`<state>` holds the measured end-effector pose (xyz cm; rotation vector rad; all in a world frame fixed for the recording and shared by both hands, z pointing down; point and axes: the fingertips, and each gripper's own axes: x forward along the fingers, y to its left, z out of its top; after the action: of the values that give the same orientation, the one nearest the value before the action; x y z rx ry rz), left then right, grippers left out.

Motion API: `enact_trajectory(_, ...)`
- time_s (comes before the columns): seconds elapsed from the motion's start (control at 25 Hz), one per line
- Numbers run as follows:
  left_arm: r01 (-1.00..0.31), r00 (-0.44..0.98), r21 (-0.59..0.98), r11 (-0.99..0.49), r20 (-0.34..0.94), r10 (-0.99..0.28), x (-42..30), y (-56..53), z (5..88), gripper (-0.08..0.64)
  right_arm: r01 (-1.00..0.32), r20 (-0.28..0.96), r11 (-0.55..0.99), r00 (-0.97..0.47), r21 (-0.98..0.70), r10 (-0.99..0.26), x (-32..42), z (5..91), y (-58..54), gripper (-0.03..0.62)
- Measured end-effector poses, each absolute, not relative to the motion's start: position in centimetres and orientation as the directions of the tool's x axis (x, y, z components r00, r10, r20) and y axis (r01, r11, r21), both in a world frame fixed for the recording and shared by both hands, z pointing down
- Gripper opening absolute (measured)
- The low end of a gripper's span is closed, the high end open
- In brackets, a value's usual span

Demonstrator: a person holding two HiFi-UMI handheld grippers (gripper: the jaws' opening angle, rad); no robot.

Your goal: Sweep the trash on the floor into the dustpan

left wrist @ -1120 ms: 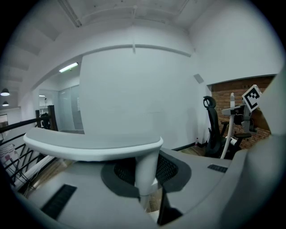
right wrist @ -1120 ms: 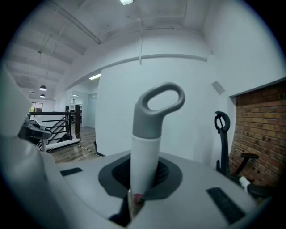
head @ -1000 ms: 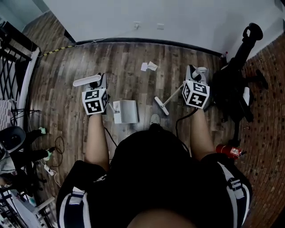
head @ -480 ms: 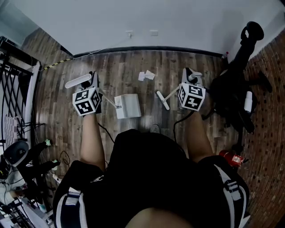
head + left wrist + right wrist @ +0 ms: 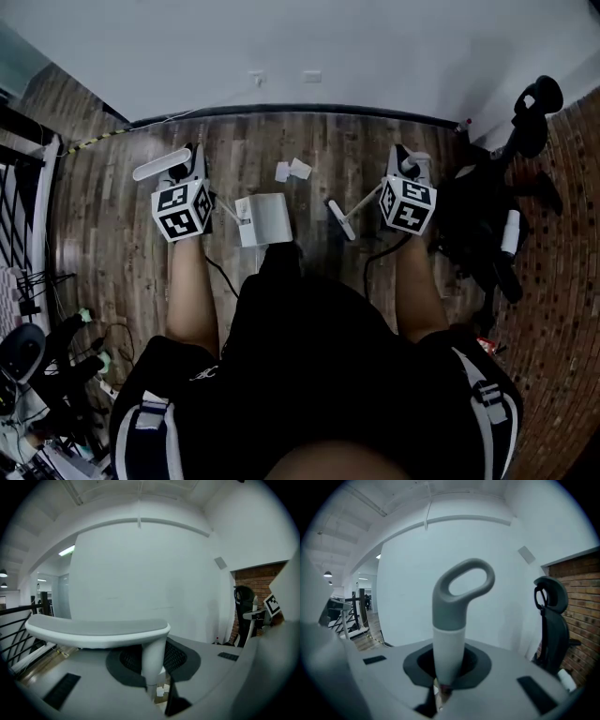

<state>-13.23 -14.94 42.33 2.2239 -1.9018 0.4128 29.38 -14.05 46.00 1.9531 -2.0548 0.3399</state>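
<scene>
on the wood floor (image 5: 122,253), close to the far wall (image 5: 375,56), lie two small white bits of trash (image 5: 292,171), side by side. just on the near side of them is the white dustpan (image 5: 266,218). its thin stick goes up and to the left, into the left gripper (image 5: 192,173). that gripper's fingers are closed tight on the stick, right under the flat white bar (image 5: 98,632) at its top. the right gripper (image 5: 410,169) has its fingers closed tight on the stick of the broom (image 5: 340,220), just under the grey loop (image 5: 464,585) at the top end. the broom's white head is down low, to the right of the dustpan and a little apart from the trash. a black chair (image 5: 511,187) stands at the far right, by a brick wall (image 5: 562,281).
</scene>
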Motion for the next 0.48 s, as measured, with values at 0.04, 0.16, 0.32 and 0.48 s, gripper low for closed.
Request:
enact_trajectory(0.04, -0.986, 0.143, -0.027, -0.162, 0.345, -0.928, -13.3, -16.4, 43.4, 0.064, -0.998, 0.369, 0.049, -0.033, 0.033, -0.929, 29.3, 46.2, -15.2, 0.028)
enact_trajectory(0.16, -0.983, 0.174, 0.022, -0.180, 0.408, -0.896, -12.6, -19.0, 47.2, 0.064, -0.998, 0.406, 0.024, 0.002, 0.057, -0.914, 29.4, 46.6, -17.8, 0.028)
enact_trajectory(0.32, -0.979, 0.199, 0.050, -0.196, 0.412, -0.889, -13.9, -23.7, 49.6, 0.066, -0.997, 0.425, -0.014, 0.047, 0.080, -0.904, 28.1, 46.9, -22.6, 0.028)
enact_trajectory(0.48, -0.985, 0.171, 0.111, -0.135, 0.446, -0.879, -17.7, -27.2, 52.9, 0.066, -0.992, 0.473, -0.070, 0.111, 0.104, -0.874, 27.6, 48.4, -25.6, 0.028)
